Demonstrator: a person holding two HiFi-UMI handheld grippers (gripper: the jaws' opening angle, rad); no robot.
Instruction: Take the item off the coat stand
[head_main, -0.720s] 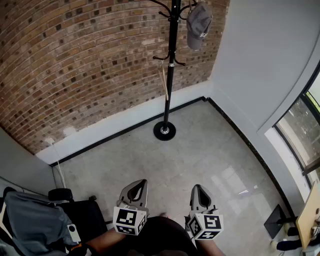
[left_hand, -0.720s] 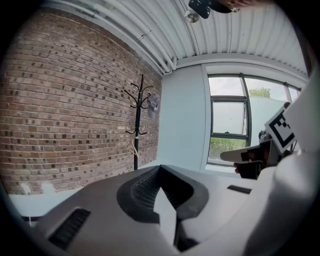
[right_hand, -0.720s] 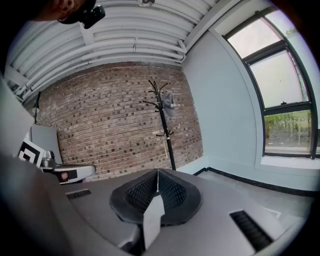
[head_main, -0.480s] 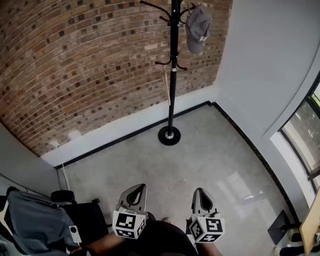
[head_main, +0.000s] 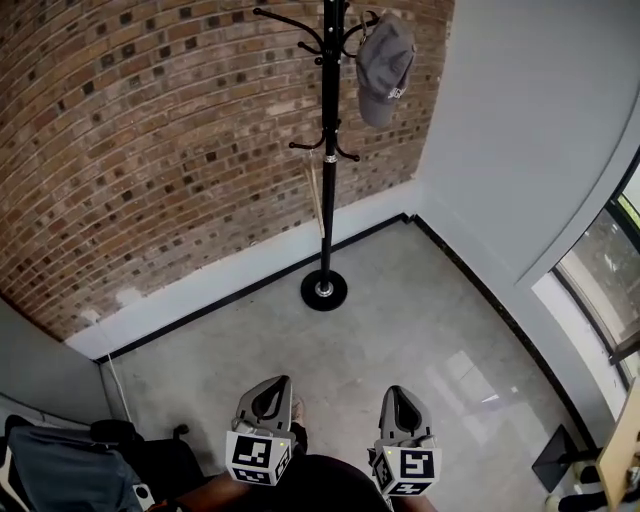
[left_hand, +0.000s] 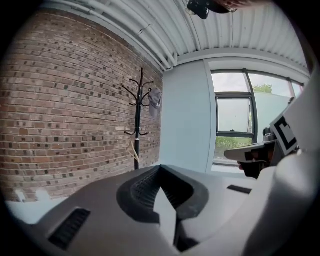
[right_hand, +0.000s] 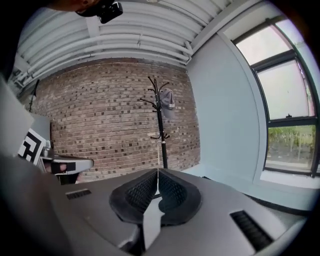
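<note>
A grey cap (head_main: 384, 68) hangs on an upper hook of a black coat stand (head_main: 327, 150) in the corner where the brick wall meets the pale wall. The left gripper view shows the stand (left_hand: 138, 120) and the cap (left_hand: 155, 96) far ahead; in the right gripper view the stand (right_hand: 160, 125) bears the cap (right_hand: 167, 104). My left gripper (head_main: 268, 395) and right gripper (head_main: 398, 402) are held low near my body, far from the stand. Both are shut with nothing between the jaws.
The stand's round base (head_main: 324, 290) rests on a grey polished floor (head_main: 420, 320). A dark chair with a grey cloth (head_main: 60, 470) is at the lower left. Windows (head_main: 610, 270) line the right wall.
The view has shifted: the stand and cap now sit slightly further left in the head view, and the chair has slid towards the lower left corner. Both grippers stay shut and low.
</note>
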